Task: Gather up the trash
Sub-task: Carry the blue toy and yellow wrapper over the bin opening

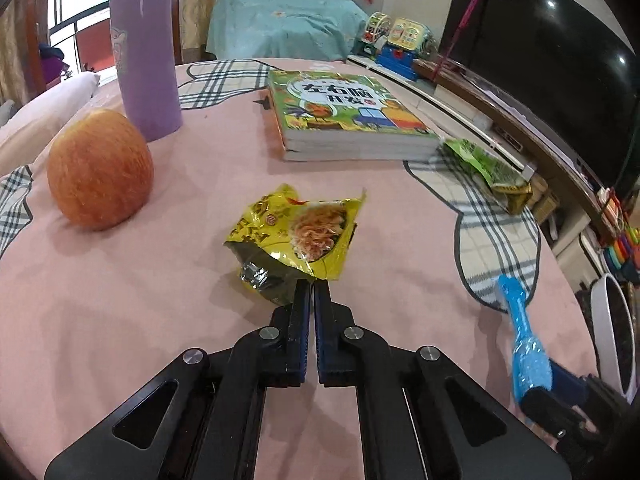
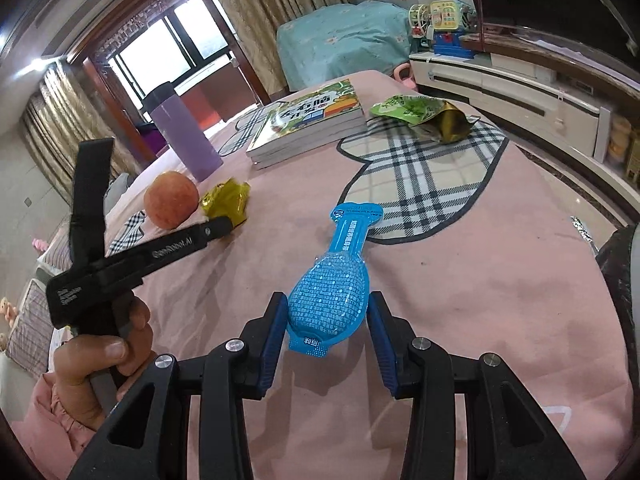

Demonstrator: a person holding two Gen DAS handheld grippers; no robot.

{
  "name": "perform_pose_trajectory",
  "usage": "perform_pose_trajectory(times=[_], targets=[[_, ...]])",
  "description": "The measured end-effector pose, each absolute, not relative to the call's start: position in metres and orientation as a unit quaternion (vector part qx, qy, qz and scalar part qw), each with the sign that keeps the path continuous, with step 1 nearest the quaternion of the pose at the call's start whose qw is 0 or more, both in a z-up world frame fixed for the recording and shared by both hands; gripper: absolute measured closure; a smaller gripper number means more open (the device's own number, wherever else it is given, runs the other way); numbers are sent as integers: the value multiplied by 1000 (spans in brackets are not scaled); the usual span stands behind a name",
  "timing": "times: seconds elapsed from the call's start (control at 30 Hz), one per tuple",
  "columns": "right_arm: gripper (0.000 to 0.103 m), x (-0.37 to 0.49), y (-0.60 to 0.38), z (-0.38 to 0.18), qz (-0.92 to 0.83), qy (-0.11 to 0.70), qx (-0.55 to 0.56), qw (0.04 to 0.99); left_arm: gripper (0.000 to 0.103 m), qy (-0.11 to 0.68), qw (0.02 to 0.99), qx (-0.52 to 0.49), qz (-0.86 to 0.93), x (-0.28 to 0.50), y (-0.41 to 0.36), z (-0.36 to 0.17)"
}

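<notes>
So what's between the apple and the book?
The yellow wrapper, pinched by the left gripper, lies between the apple and the book, in the left wrist view.

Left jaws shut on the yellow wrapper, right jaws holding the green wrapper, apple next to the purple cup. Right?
One error: the right gripper holds the blue bottle-shaped packet, not the green wrapper, which lies beside the book in the right wrist view. The left gripper is shut on the yellow wrapper, and the apple sits by the purple cup.
</notes>
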State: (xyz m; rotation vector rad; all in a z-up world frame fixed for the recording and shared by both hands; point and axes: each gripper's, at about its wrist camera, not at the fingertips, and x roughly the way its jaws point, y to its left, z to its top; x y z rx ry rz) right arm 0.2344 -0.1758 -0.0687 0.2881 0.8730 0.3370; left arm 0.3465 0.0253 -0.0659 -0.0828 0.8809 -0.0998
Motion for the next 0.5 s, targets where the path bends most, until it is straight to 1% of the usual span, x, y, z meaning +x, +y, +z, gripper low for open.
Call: perform_pose_trajectory(times=[0.5], targets=[[62,216,-193,-58,161,398,148,891,102,433,893,-65,-106,264,1,-51]])
